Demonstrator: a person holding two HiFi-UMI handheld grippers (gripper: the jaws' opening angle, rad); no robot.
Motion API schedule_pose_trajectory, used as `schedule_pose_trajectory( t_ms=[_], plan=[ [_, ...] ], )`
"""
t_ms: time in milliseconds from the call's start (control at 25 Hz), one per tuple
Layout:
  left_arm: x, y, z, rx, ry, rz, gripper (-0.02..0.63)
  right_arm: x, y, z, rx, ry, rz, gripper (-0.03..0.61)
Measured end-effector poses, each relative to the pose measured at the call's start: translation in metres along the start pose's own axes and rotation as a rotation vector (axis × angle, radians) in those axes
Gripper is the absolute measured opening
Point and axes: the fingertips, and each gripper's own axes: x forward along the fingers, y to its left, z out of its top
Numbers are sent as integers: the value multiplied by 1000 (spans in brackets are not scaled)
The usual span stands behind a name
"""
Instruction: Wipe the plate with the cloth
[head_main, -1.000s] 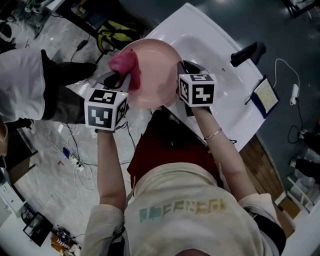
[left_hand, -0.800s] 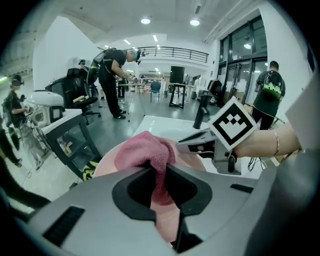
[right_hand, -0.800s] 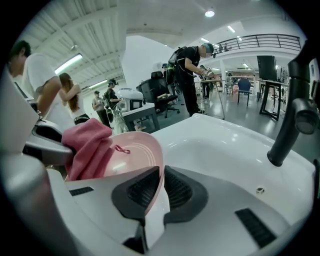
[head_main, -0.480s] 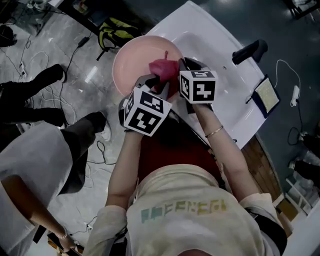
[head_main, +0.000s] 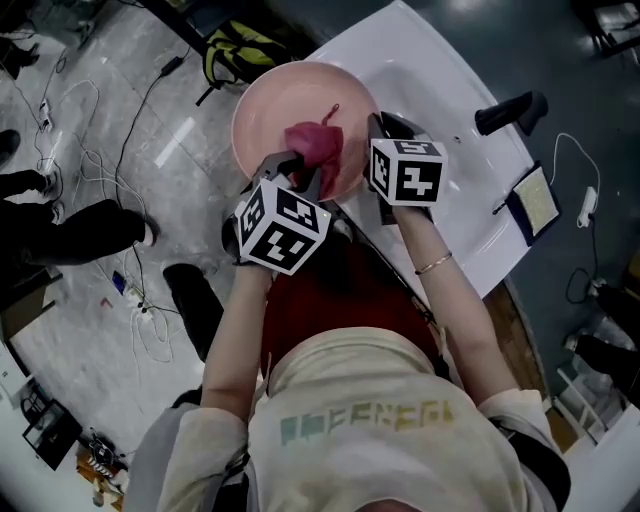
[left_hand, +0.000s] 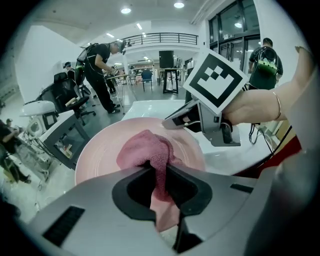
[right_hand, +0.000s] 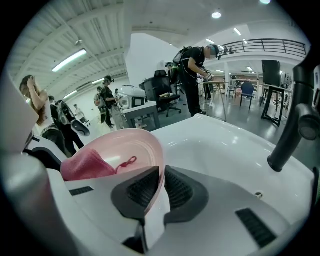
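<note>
A pink plate (head_main: 265, 115) is held tilted over the near edge of a white sink (head_main: 440, 90). My right gripper (head_main: 372, 135) is shut on the plate's (right_hand: 127, 142) right rim, with the rim pinched between the ribbed pads (right_hand: 142, 187). My left gripper (head_main: 300, 165) is shut on a pink cloth (head_main: 312, 143). In the left gripper view the cloth (left_hand: 147, 150) lies bunched against the plate's (left_hand: 100, 147) inner face and hangs down between the jaws. A thin pink loop (right_hand: 127, 163) trails from the cloth (right_hand: 85, 165).
A black faucet (head_main: 510, 112) stands on the sink's far side, and a small tablet (head_main: 535, 197) lies to its right. A yellow-black backpack (head_main: 235, 45) and cables (head_main: 150, 320) are on the floor. People (right_hand: 192, 75) stand among chairs and desks (right_hand: 150, 102) beyond.
The left gripper carried the cloth from the plate's left part to its middle, then drew it slightly back. The plate stays in the right gripper. The person at left has walked away.
</note>
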Motion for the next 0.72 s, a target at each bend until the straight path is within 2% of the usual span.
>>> schedule_pose_trajectory(
  t_ms=[720],
  plan=[
    [-19,54,-35,-85,39,118,66,3,-2,0,-24,0,-6,57]
  ],
)
